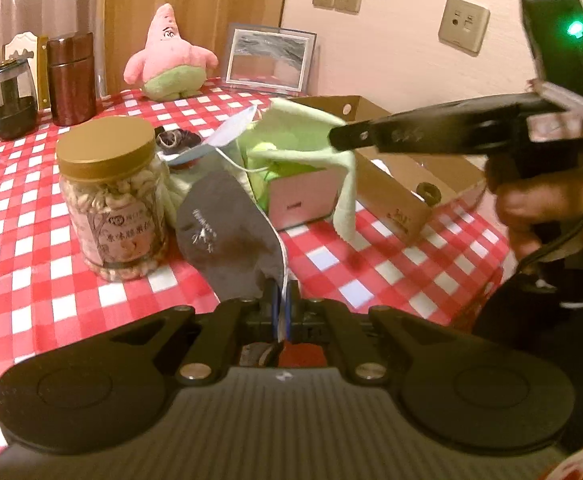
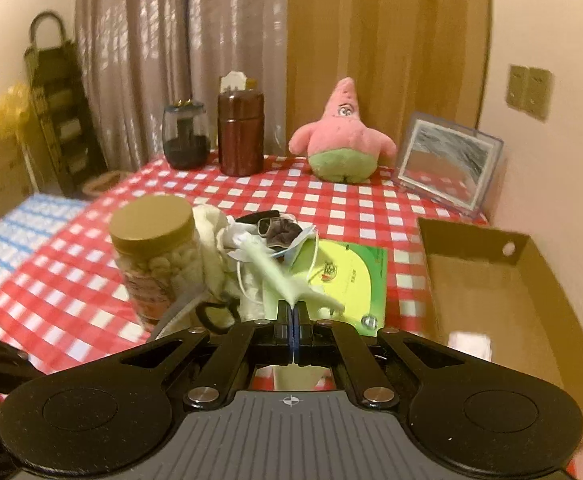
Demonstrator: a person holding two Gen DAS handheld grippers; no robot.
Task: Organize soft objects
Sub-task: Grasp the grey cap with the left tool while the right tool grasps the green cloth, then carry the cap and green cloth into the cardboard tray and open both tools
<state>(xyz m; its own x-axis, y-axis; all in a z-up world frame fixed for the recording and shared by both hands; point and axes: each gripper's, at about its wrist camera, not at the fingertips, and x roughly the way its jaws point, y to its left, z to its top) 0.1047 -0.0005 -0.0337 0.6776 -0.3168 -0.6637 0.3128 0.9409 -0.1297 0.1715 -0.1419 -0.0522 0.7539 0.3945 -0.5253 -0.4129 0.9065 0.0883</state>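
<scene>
While the left claw point(image 1: 279, 292) pinches a grey sock point(image 1: 227, 232), right claw point(image 2: 292, 312) pinching pale green cloth point(image 2: 283, 276).

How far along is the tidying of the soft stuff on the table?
Barely begun: the cardboard box looks nearly empty. In hand: the left gripper is shut on a dark sock, and the right gripper on a pale green cloth. Left: the heap beside the jar.

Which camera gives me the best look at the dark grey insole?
The left wrist view. The dark grey insole fills its centre, pinched at its near end by the left gripper. The right wrist view shows at most a blurred grey strip beside the jar.
</scene>
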